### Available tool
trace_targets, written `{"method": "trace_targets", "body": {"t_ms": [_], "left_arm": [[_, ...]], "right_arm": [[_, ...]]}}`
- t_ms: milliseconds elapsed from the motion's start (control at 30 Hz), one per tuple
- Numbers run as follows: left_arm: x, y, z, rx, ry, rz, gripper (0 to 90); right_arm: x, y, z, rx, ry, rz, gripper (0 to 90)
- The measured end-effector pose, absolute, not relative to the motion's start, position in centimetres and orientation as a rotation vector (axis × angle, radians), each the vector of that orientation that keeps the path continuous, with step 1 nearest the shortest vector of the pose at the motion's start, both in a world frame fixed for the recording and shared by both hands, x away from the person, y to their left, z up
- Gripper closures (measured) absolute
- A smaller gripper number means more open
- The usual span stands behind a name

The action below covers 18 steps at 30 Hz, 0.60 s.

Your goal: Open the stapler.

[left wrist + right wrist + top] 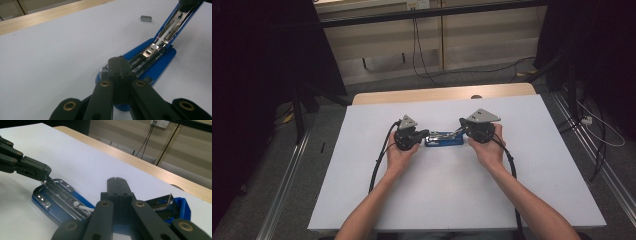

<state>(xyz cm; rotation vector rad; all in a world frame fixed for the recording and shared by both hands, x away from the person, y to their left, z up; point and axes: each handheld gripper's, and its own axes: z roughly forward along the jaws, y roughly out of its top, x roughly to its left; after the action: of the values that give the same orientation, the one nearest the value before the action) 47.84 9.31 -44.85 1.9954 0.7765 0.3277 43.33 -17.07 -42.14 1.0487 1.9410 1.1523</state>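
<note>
A blue stapler lies in the middle of the white table, flipped open. Its metal magazine lies bare along the base, and the blue top cover tilts up and away. My left gripper is shut, its tips resting on the stapler's front end. My right gripper is also shut, at the hinge end against the raised cover. The left gripper comes in from the left of the right gripper view. I cannot tell whether either one pinches any metal.
A small grey strip of staples lies on the white surface beyond the stapler. A wooden edge runs along the table's far side. Cables trail back from both grippers. Dark stands and floor cables surround the table.
</note>
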Motion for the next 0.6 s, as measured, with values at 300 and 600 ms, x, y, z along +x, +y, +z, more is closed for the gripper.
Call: {"method": "trace_targets", "body": {"t_ms": [300, 600], "left_arm": [[47.8, 9.3, -44.9, 1.994, 0.778, 0.325, 90.0], [47.9, 9.4, -44.9, 1.988, 0.778, 0.323, 90.0]], "right_arm": [[43.3, -18.0, -42.7, 1.089, 1.937, 1.142, 90.0], [43.2, -18.5, -43.1, 1.119, 1.946, 1.145, 90.0]]}}
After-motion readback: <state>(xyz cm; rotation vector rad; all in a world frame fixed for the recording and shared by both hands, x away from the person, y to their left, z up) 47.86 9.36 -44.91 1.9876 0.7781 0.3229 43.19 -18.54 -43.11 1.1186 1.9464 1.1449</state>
